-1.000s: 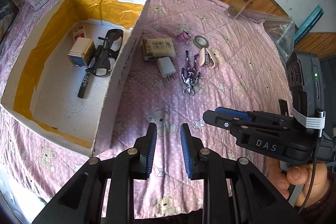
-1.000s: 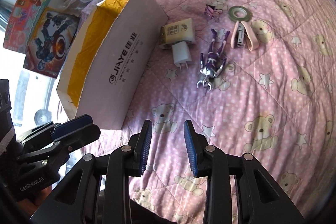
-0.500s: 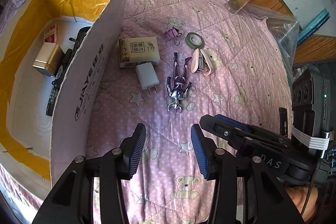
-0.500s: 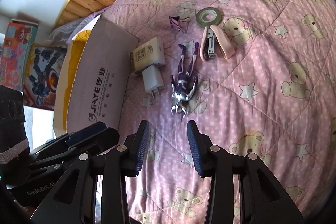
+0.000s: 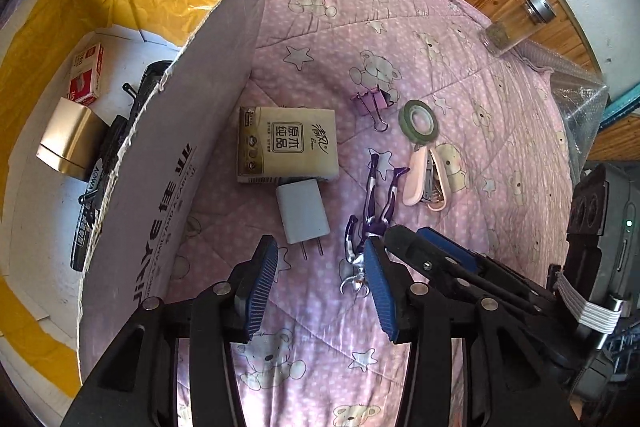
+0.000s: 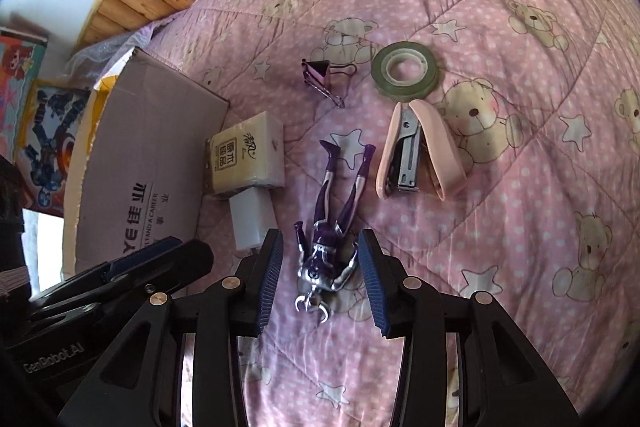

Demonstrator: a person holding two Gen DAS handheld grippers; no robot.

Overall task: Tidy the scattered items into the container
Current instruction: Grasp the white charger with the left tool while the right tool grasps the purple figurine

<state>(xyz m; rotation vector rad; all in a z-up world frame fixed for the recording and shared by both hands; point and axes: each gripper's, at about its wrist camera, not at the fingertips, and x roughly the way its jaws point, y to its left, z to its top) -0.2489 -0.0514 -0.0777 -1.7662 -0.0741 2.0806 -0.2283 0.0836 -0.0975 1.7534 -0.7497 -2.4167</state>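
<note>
Both pairs of jaws stand spread apart, gripping nothing.

From the left wrist camera, the left gripper hovers over the pink bear-print quilt, its blue-padded fingers framing the prongs of a white USB wall charger. The charger's far end touches a beige pack of tissues. Left of both stands the open cardboard box with yellow tape lining; inside lie a gold metal tin, a red-and-white staple box and a black marker pen. Right of the charger lies a purple-and-silver toy figure, partly hidden by the right gripper reaching in from the right. Further off lie a purple binder clip, a green roll of tape, a pink stapler and, near the wooden wall, a glass jar with a metal lid.

From the right wrist camera, the right gripper is spread around the toy figure's head and torso, one finger on each side, neither pad clearly touching it. The figure lies flat on the quilt, legs pointing away. The charger and tissue pack lie left of it beside the box; the stapler, tape roll and binder clip lie beyond. The left gripper shows at lower left.
</note>
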